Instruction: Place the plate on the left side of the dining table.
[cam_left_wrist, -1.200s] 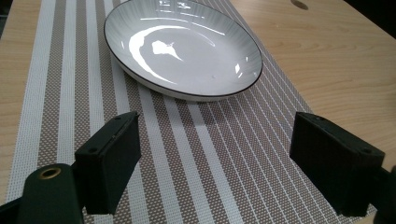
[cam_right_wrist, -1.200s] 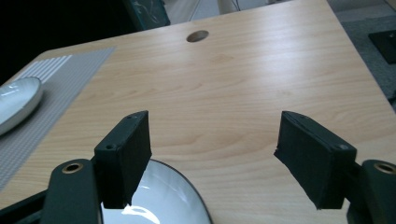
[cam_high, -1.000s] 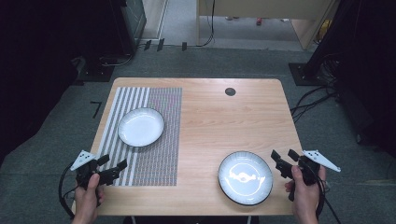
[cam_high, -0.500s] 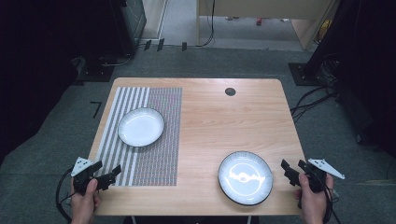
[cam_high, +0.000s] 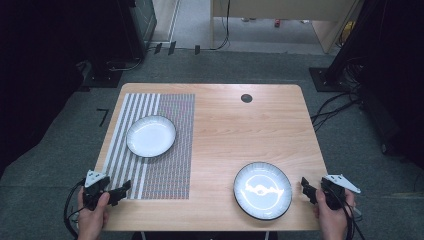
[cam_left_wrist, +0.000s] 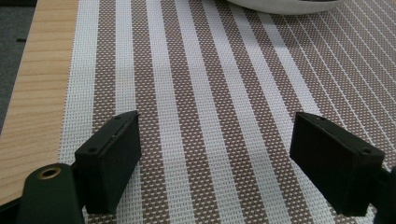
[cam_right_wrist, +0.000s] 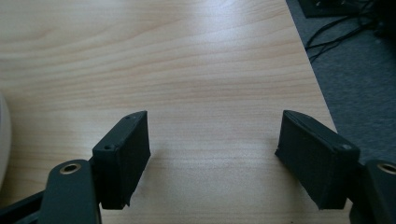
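The right claw (cam_high: 306, 188) sits low at the near right corner of the counter (cam_high: 235, 130), its jaws spread wide with nothing between them, only bare wood showing through the gap in the right gripper view. Just to its left lies the dark-rimmed plate (cam_high: 263, 190), close to the near edge and not touched. The left claw (cam_high: 121, 189) is over the near left corner of the striped mat (cam_high: 160, 145), jaws also wide apart and empty; the white plate (cam_high: 151, 135) rests farther off on that mat, well apart from it.

The risk, as I judge it, lies with the dark-rimmed plate. It is shallow and glossy, so a claw coming in level could push it sideways rather than get under the rim, and it has little room before the near edge. A grip on the thin rim alone could let it tilt and slip out. On the left, a low jaw could snag the mat and drag the white plate with it.
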